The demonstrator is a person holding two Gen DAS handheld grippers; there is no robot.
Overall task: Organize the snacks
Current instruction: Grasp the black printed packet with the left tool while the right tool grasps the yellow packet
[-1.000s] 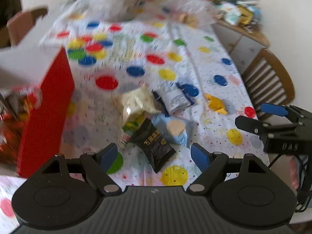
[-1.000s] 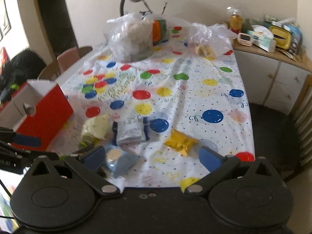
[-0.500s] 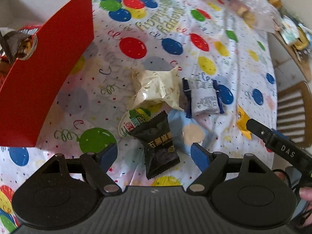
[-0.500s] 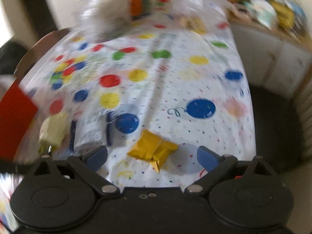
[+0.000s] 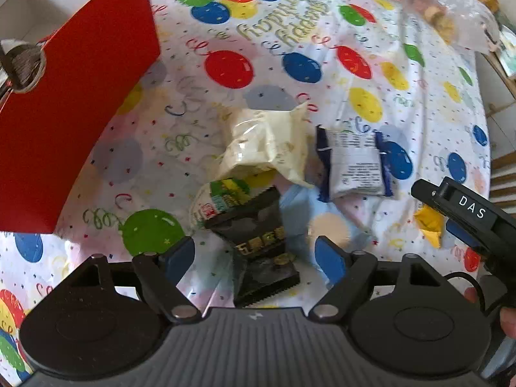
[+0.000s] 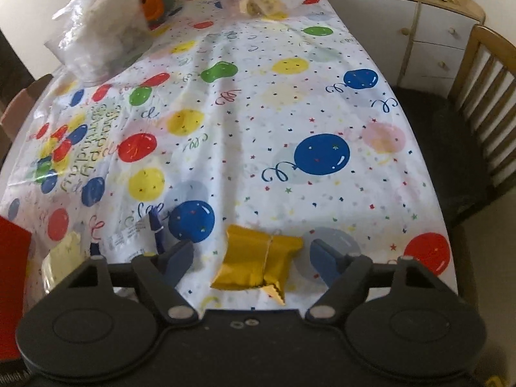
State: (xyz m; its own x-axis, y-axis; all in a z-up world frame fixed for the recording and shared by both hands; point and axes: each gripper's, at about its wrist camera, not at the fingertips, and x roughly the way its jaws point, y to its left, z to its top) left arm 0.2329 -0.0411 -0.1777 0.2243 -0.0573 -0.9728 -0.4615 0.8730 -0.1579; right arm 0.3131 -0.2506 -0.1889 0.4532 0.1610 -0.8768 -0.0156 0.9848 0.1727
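Both hands had dropped toward the table [image 6: 290,103] — each tool now lined up over its own snack. The right gripper [image 6: 251,254] had just been narrowing its jaws around the gold packet [image 6: 254,264], which lay flat between them at six o'clock in its view; gaps showed on both sides, so not yet gripped. The left gripper [image 5: 254,254] hung with jaws apart over the black packet [image 5: 261,251], also untouched, amid the pile at six o'clock. The red box [image 5: 74,122] waited at nine o'clock — likely the destination.
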